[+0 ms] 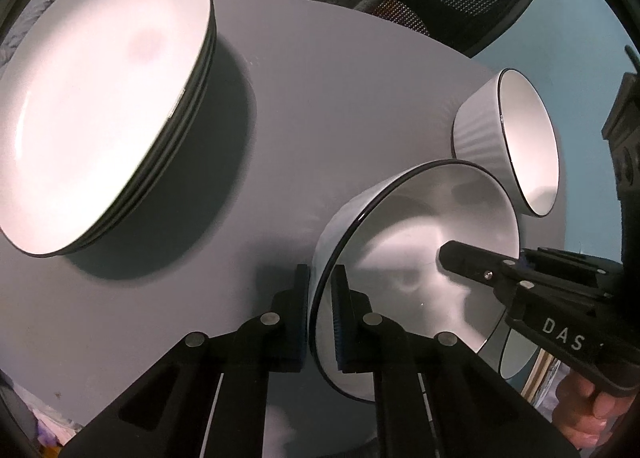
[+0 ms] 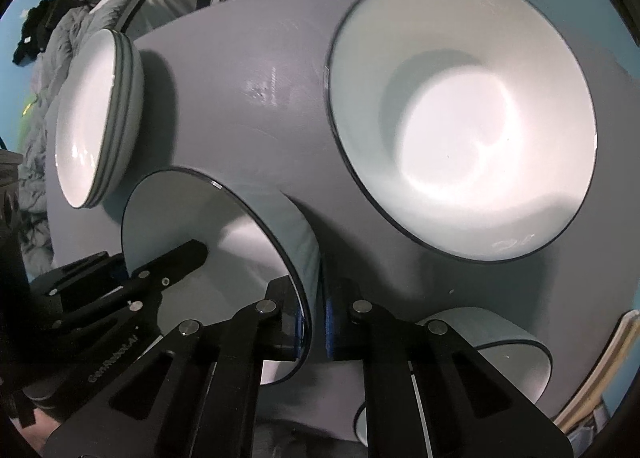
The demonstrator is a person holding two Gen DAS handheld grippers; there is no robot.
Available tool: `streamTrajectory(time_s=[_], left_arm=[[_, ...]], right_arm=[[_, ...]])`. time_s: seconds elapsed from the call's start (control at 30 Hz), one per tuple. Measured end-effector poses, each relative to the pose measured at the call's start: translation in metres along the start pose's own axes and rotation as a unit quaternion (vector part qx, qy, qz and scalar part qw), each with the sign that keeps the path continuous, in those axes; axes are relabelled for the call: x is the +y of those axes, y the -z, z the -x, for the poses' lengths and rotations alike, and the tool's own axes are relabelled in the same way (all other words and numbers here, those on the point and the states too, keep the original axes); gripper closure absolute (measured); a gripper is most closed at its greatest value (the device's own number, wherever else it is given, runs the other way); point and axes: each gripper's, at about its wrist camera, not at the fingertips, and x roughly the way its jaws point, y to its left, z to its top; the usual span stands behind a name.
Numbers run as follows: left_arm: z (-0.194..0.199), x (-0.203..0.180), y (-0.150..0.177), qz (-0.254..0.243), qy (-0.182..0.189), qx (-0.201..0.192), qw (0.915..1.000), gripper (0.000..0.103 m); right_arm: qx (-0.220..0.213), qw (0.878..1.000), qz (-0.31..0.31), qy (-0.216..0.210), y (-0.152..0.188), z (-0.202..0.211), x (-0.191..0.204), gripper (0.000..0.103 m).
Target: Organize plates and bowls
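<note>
Bowl (image 1: 420,258) | rim pinched on opposite sides by left gripper (image 1: 320,322) and right gripper (image 2: 316,322) | right of plates (image 1: 100,106) | should be lifted level, both grips matched.

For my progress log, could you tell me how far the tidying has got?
Done: the plate stack stands on the table. In hand: the left gripper and right gripper both pinch one bowl. Left: a second bowl sits loose.
</note>
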Motion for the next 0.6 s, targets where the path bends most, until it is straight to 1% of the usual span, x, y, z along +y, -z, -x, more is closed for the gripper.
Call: streamTrajectory(time_s=[0.27, 0.47, 0.57, 0.6], left_arm=[[0.022, -0.01, -0.002, -0.007, 0.003, -0.008, 0.9999, 0.094], [0.053, -0.021, -0.001, -0.026, 0.014, -0.029, 0.9991, 0.094], [0.062, -0.04, -0.007, -0.041, 0.018, -0.038, 0.9983, 0.094], [0.066, -0.045, -0.015, -0.048, 0.018, -0.04, 0.9979, 0.094]], right_arm=[[-0.006, 1.0, -0.002, -0.001, 0.004, 0.03, -0.002, 0.096], [-0.024, 1.0, -0.005, 0.005, 0.007, 0.061, -0.017, 0.096], [-0.034, 0.999, -0.013, 0.006, 0.004, 0.074, -0.028, 0.096], [-0.036, 0.999, -0.016, 0.005, 0.001, 0.077, -0.03, 0.096]])
